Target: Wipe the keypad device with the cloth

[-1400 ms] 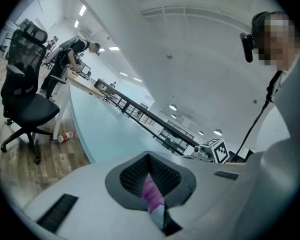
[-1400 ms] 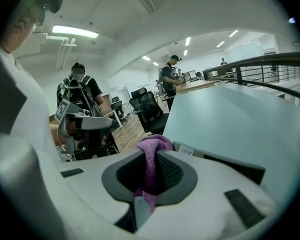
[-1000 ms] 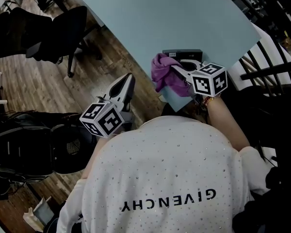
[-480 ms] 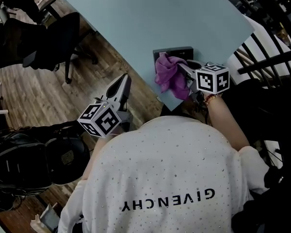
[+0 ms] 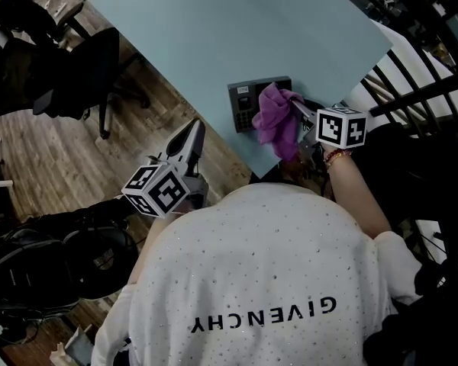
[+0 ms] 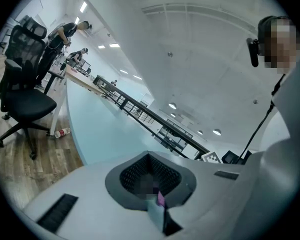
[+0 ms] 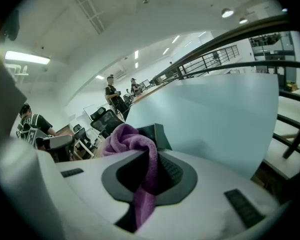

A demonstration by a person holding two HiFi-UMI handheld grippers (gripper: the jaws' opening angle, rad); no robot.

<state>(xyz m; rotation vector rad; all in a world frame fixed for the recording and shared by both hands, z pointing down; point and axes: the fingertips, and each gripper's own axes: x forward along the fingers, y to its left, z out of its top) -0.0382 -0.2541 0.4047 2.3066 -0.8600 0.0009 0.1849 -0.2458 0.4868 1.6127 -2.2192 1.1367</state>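
On the bench (image 5: 214, 29) corner, your right gripper (image 5: 295, 108) clamps the purple cloth (image 5: 275, 122) over the keypad device (image 5: 246, 105) for wiping; your left gripper (image 5: 195, 130) idles, jaws together.

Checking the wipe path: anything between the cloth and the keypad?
Nothing visible. The cloth, clamped in the right gripper, hangs at the keypad's right side and overlaps it in the head view; whether they touch is unclear. The left gripper is well off to the left.
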